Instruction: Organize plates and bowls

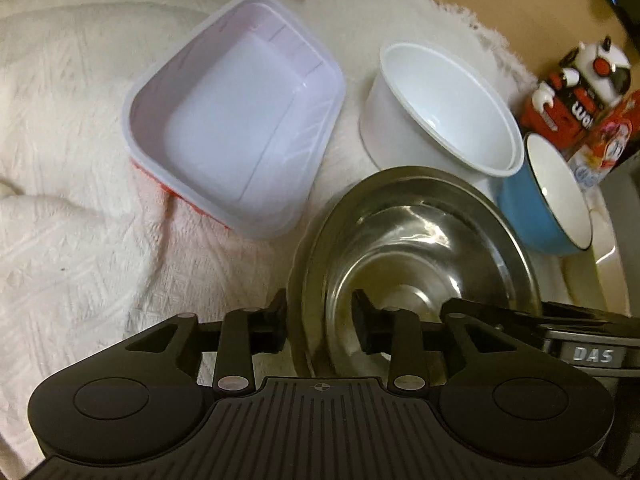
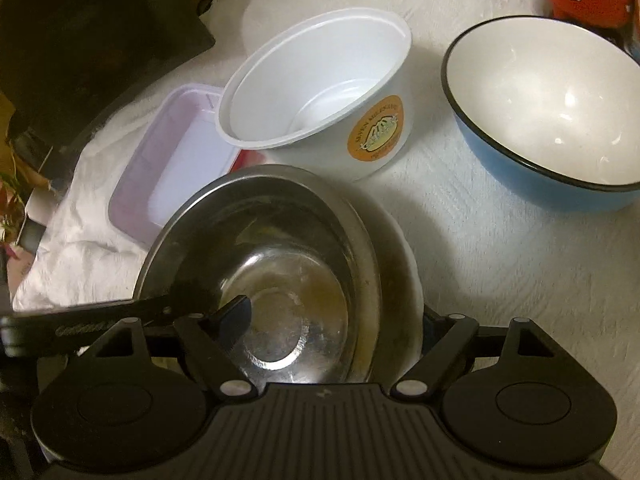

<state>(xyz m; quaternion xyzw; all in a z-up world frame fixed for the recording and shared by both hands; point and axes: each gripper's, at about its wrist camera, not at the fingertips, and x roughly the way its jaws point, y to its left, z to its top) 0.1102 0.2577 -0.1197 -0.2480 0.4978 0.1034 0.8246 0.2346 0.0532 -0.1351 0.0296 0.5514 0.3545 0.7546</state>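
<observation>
Cloth (image 1: 80, 200); both grippers angled down.

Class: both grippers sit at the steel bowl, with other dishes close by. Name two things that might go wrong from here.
1. The left gripper straddles the steel bowl rim with jaws apart; the slick metal may slip once lifted.
2. The white tub and blue bowl stand close behind; a swing could knock them.

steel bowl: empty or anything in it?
Empty. The steel bowl shows only bare, smudged metal on its floor in both wrist views; it sits on a white plate.
</observation>
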